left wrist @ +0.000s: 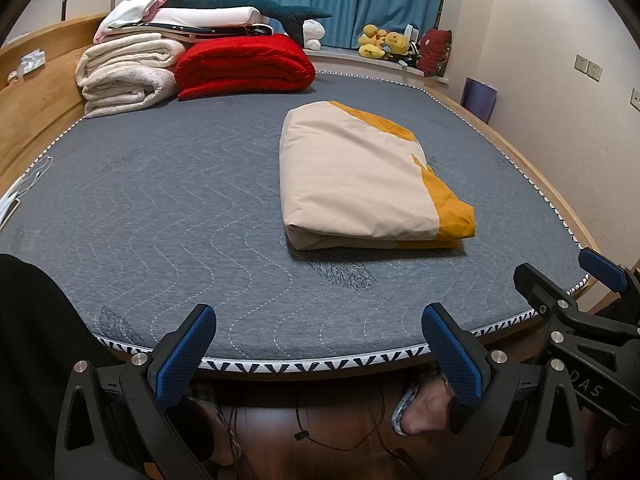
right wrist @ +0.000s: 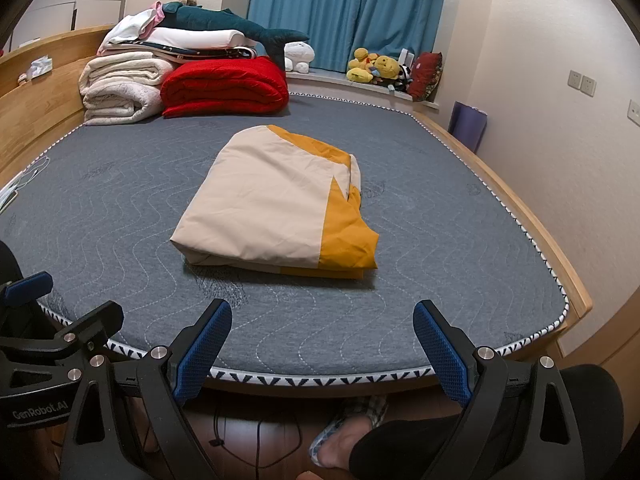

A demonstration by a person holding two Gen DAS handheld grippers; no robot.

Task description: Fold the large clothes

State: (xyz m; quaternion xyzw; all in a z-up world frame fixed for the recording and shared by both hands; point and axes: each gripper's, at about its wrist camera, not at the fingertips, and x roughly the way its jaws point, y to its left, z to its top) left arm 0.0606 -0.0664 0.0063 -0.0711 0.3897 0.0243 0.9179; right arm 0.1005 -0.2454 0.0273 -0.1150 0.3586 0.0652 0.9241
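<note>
The folded beige and orange cloth (right wrist: pixel 276 208) lies in the middle of the mattress (right wrist: pixel 120 208), while the left gripper (left wrist: pixel 320 354) and right gripper (right wrist: pixel 324 348), both wide and empty, hang at the near edge, so a careless touch may open its loose orange corner.

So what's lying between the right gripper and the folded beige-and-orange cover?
Nothing: only bare grey mattress separates the open right gripper from the folded cover, seen in the right wrist view.
</note>
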